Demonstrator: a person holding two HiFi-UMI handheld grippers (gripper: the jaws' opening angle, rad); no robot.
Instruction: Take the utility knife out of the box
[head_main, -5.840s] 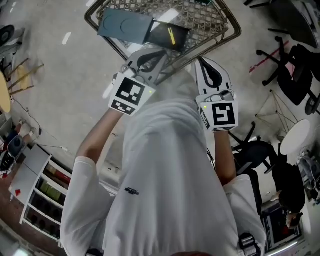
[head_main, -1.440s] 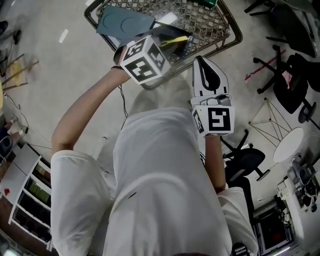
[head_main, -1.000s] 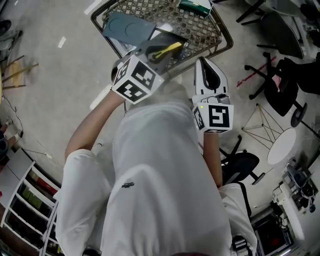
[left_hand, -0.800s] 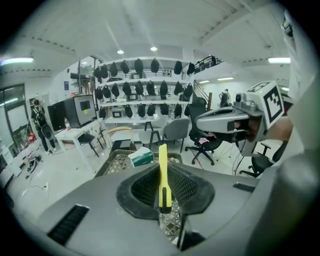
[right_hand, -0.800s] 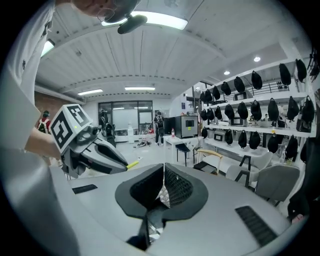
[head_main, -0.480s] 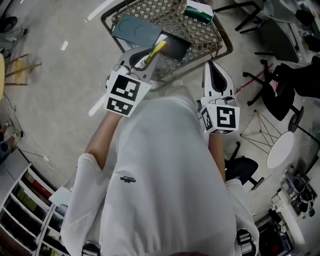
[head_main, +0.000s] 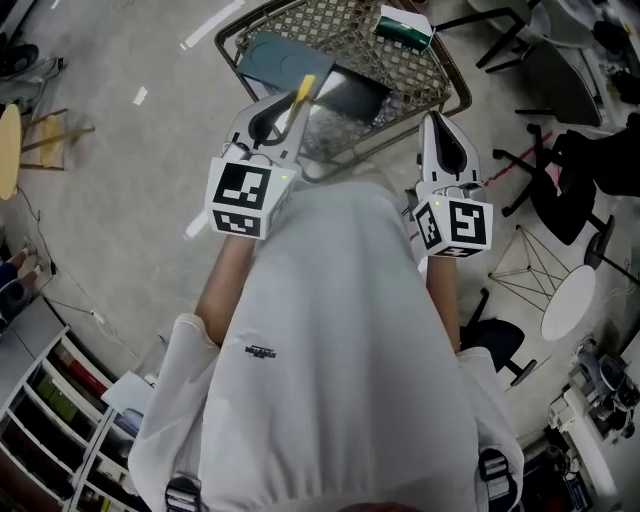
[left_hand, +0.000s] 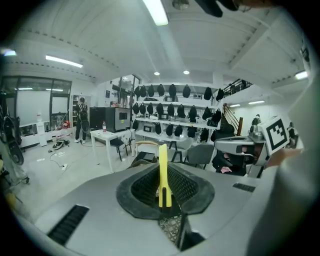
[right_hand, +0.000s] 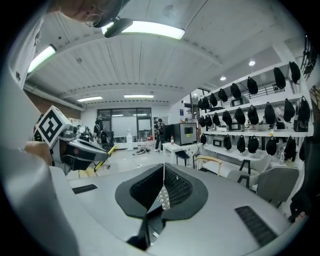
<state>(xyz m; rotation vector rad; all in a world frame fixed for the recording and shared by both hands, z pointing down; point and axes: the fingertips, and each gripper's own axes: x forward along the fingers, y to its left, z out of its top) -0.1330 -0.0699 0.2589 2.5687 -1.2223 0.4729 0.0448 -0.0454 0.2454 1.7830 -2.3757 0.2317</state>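
Observation:
My left gripper (head_main: 281, 118) is shut on a yellow utility knife (head_main: 301, 93), whose tip sticks out past the jaws. It hangs above the near rim of the wire basket (head_main: 450, 88). In the left gripper view the knife (left_hand: 163, 170) stands upright between the pads of that gripper (left_hand: 164, 196). The open dark box (head_main: 345, 97) lies in the basket, its grey lid (head_main: 276, 63) beside it. My right gripper (head_main: 438, 128) hovers at the basket's right corner, shut on nothing; its jaws (right_hand: 163, 186) meet with no gap. The left gripper and the knife (right_hand: 106, 155) also show in the right gripper view.
A green and white carton (head_main: 404, 27) sits at the basket's far edge. Office chairs (head_main: 560, 170) and a round white table (head_main: 580, 300) stand to the right, shelving (head_main: 60, 420) at the lower left. A white table (left_hand: 107, 137) and shelves of dark bags (left_hand: 175, 107) line the room ahead.
The left gripper has lifted the yellow knife out of the box and drawn back toward the person, rolling as it rose. The right gripper has risen a little.

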